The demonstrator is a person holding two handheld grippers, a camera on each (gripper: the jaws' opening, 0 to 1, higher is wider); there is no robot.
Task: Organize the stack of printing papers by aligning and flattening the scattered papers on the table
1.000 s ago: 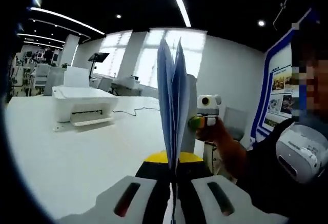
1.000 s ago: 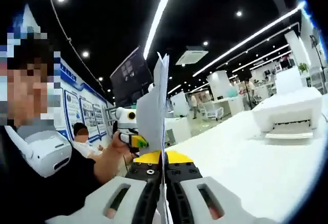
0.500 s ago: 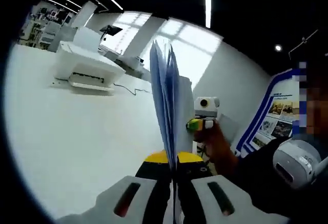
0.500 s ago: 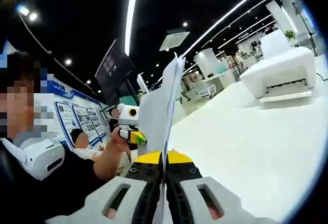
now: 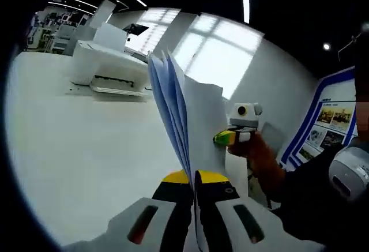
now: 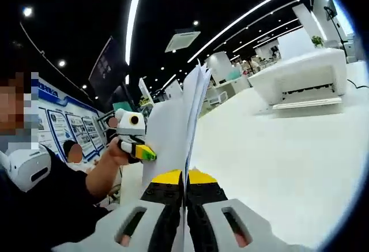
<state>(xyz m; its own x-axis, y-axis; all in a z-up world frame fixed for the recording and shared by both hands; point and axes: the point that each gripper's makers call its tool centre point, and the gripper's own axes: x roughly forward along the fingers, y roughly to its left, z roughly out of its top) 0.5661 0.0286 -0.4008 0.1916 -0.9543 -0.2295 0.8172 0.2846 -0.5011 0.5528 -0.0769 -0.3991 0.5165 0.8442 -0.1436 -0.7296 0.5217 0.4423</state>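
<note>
**Q:** What is the current state of the stack?

**A:** The sheaf of white printing paper sheets (image 5: 187, 119) is off the flat white table (image 5: 75, 148) and held upright on edge. The left gripper (image 5: 195, 206) has its jaws closed onto one edge of the sheaf. The right gripper (image 6: 185, 206) has its jaws closed onto the opposite edge.

**Q:** Are the sheets aligned?

**A:** Not fully. In the left gripper view the upper edges fan apart into several separate leaves. In the right gripper view the top corners are also slightly splayed.

**Q:** What is judged complete?

**A:** Gathering appears complete: no loose sheets lie on the visible part of the table. The white desktop printer (image 5: 109, 67) stands well apart from the sheaf.

**Q:** What remains?

**A:** Probably three steps: square the edges, for example by tapping the sheaf on the table; lay it flat; press it down. The lower edge of the sheaf is hidden, so its alignment cannot be determined.
</note>
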